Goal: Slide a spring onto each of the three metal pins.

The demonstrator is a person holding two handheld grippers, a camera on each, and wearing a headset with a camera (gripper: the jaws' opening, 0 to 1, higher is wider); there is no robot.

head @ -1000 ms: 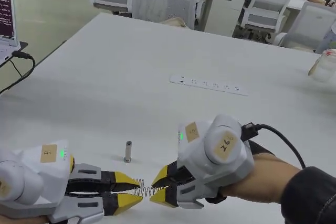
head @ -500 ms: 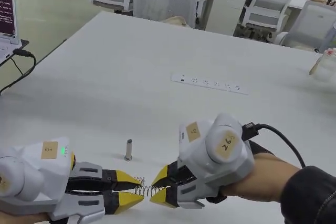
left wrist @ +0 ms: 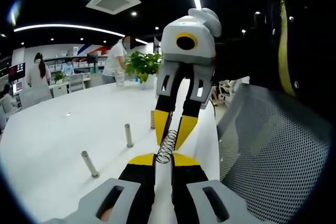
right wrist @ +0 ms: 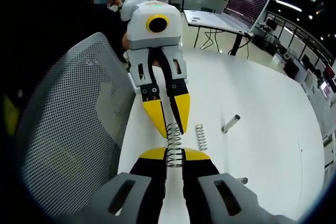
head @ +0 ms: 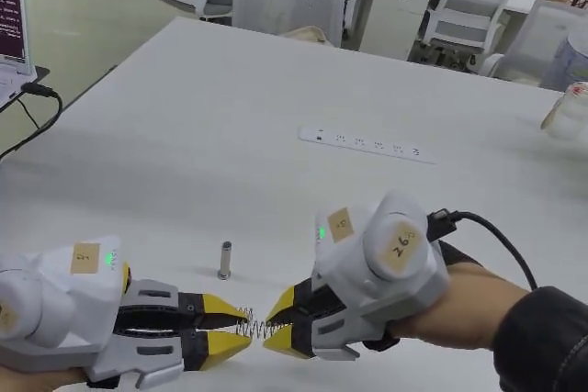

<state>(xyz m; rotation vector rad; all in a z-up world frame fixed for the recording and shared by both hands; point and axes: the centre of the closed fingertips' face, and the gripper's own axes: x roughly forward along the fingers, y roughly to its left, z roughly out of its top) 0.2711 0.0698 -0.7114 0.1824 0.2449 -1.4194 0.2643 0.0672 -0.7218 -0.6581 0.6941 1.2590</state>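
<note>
A broad white table [head: 276, 89] in an open-plan office carries the work. Over its near edge two white, yellow-tipped handheld tools meet nose to nose. The left gripper [head: 246, 328] and the right gripper [head: 268, 330] each have their jaws pinched closed on one end of a small coiled steel spring [head: 256, 326], which hangs roughly level between them just above the tabletop. A black cable [head: 487, 236] leads off the right gripper. A long white power strip [head: 366, 146] lies flat near the table's middle. A short grey metal pin [head: 224, 261] stands upright on the table just beyond the meeting tips, its shaft bare (in the left gripper view a second pin [left wrist: 89, 163] stands on the table near it, also bare). A second, loose spring [right wrist: 199, 136] lies on the tabletop just beside the held one.
</note>
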